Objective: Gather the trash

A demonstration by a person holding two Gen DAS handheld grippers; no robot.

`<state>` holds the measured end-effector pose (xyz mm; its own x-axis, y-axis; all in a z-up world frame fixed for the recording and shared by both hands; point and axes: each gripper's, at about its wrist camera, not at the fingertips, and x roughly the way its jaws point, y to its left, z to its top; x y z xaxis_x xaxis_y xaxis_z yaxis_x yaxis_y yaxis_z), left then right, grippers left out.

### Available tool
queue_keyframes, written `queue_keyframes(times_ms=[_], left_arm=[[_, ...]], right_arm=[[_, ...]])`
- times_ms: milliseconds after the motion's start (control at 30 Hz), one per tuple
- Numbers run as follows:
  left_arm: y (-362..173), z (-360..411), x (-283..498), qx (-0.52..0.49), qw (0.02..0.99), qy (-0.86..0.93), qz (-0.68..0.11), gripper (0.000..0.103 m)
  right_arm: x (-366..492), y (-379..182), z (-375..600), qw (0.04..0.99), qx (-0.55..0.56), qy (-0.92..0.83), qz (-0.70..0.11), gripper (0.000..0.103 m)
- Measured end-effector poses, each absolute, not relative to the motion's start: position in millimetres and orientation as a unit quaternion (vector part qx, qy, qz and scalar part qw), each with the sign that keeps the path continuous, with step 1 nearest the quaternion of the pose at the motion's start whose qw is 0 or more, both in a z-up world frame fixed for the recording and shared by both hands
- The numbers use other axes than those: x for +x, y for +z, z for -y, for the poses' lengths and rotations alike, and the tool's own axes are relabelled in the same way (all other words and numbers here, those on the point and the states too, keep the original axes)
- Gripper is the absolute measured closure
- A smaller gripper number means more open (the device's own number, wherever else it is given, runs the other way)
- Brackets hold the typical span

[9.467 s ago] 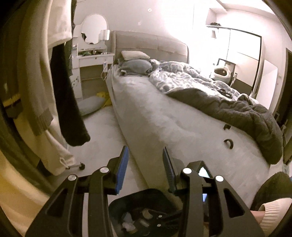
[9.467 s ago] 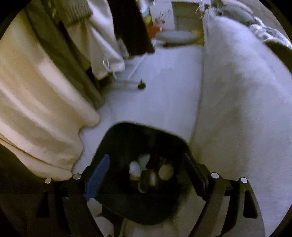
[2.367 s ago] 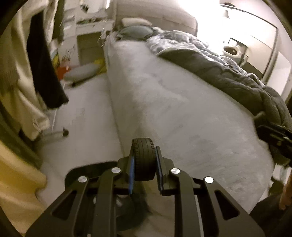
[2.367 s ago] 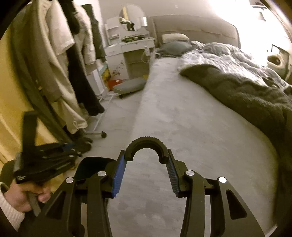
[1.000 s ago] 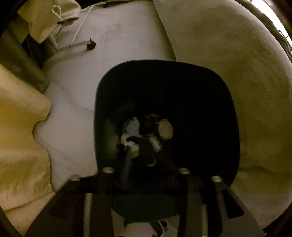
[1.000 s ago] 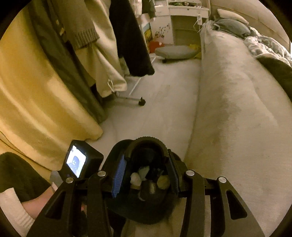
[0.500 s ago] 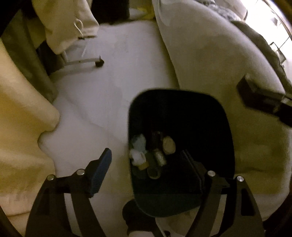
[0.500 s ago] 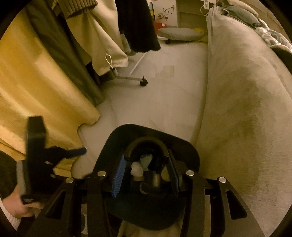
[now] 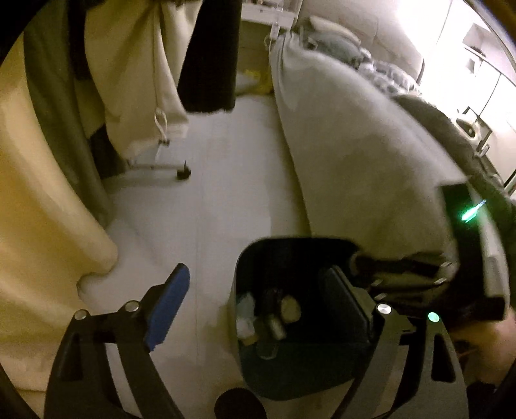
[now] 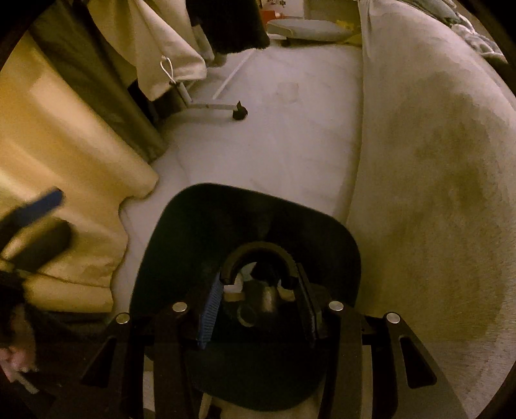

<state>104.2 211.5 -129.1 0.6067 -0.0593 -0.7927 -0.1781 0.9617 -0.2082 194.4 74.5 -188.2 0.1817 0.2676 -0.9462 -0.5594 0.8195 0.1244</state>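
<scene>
A black trash bin (image 9: 245, 258) stands on the pale floor beside the bed, with several bits of trash (image 9: 271, 316) at its bottom. My left gripper (image 9: 258, 296) is open and empty, above the bin's left side. My right gripper (image 10: 261, 303) is shut on a black half-ring piece (image 10: 258, 251) and holds it right over the bin's opening (image 10: 193, 232). The right gripper also shows at the right of the left wrist view (image 9: 403, 270), reaching over the bin. The left gripper shows blurred at the left edge of the right wrist view (image 10: 35, 212).
The bed (image 10: 435, 161) runs along the right of the bin. A yellow curtain (image 10: 64, 145) and hanging clothes (image 9: 142, 80) are on the left. A rack's wheeled foot (image 10: 238, 112) rests on the floor ahead. A grey cushion (image 10: 306, 29) lies far back.
My left gripper has dropped the black wheel into the bin, opened, and drawn back to the left. My right gripper has lowered the half-ring piece closer over the bin.
</scene>
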Motion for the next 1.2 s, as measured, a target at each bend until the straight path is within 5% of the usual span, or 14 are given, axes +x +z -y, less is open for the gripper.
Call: queue_keyframes(times_ms=[300, 467, 700, 1033, 1200], left_arm=[[-62.8, -195.0, 84.2, -0.052, 0.923, 0.063, -0.376, 0.007], [-36.5, -183.7, 65.8, -0.033, 0.937, 0.068, -0.342, 0.005], [-15.7, -163.7, 40.5, -0.014, 0.948, 0.065, -0.31, 0.004], [18.6, -132.4, 14.2, 0.004, 0.961, 0.058, -0.27, 0.003], [32.0, -121.5, 2.2, 0.001, 0.965, 0.06, -0.254, 0.003]], right_arm=[[191.0, -194.9, -76.6, 0.748, -0.146, 0.278, -0.585, 0.053], [186.5, -193.7, -79.6, 0.751, -0.155, 0.283, -0.576, 0.03], [176.7, -176.2, -72.4, 0.764, -0.162, 0.285, -0.555, 0.019], [147.6, -81.4, -25.8, 0.833, -0.117, 0.301, -0.45, 0.003], [122.9, -27.6, 13.7, 0.877, -0.088, 0.285, -0.378, 0.003]])
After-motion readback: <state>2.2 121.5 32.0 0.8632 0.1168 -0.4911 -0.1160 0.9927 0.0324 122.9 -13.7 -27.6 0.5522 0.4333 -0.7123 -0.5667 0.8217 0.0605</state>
